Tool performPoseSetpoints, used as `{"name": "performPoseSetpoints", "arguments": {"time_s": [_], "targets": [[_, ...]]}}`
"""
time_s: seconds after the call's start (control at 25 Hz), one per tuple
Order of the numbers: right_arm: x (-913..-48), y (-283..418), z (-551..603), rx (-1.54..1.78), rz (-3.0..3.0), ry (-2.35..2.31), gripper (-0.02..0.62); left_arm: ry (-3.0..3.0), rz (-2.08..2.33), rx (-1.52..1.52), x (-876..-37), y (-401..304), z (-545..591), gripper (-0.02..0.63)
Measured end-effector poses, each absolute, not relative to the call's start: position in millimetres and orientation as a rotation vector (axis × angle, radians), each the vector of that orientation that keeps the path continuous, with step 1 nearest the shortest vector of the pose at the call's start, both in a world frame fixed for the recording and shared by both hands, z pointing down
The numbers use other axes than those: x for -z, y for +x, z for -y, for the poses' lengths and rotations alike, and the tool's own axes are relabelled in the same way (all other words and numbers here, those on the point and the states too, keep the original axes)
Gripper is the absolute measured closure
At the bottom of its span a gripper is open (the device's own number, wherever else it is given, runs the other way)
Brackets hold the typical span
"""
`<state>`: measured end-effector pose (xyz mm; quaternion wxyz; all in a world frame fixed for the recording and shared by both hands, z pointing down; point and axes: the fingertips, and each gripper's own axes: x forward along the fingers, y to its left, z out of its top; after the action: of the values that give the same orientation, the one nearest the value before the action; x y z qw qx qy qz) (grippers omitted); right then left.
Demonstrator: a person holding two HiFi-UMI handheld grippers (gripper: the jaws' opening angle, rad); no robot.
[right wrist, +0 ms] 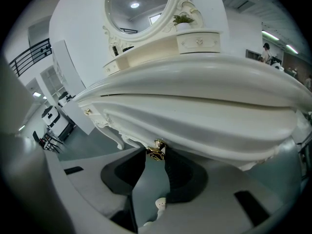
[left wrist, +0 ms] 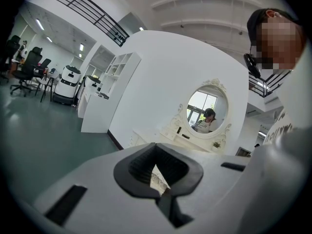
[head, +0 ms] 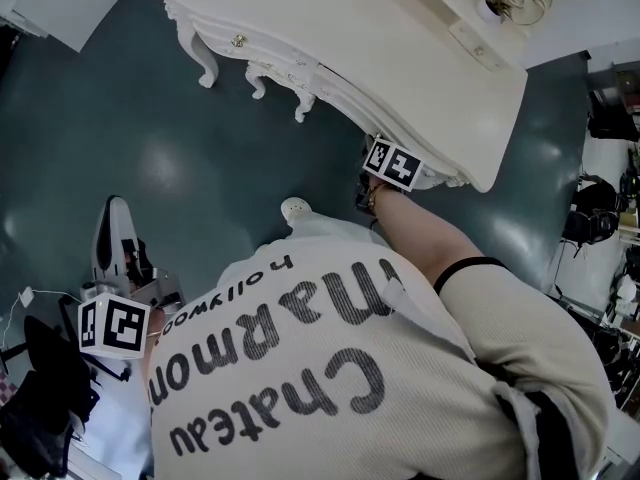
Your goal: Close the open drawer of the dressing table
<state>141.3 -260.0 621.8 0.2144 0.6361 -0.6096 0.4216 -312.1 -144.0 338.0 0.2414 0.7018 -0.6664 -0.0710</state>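
Teal floor [head: 120, 148] lies under a white dressing table [head: 400, 58]. The right hand-held gripper [right wrist: 156, 156] pinches the gold knob [right wrist: 156, 150] of the drawer [right wrist: 209, 138] below the worktop's front edge. It is best pushed straight in, level, until flush. The left hand-held gripper [left wrist: 157, 149] is pressed together, empty.

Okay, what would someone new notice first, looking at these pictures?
The ornate white dressing table fills the top of the head view, and its round mirror looms in the right gripper view. Just under its curved front edge, the right gripper is closed on a small gold knob. The left gripper hangs idle at lower left, well away from the table.
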Motion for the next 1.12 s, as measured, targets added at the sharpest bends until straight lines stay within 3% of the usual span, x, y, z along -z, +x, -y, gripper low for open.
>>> {"name": "performPoseSetpoints", "arguments": {"time_s": [1.12], "targets": [[-622.1,145.2,269.5,-1.084,1.711,1.747,0.453,1.884,1.855,0.169,-340.1,-310.6,143.0,0.600]]}}
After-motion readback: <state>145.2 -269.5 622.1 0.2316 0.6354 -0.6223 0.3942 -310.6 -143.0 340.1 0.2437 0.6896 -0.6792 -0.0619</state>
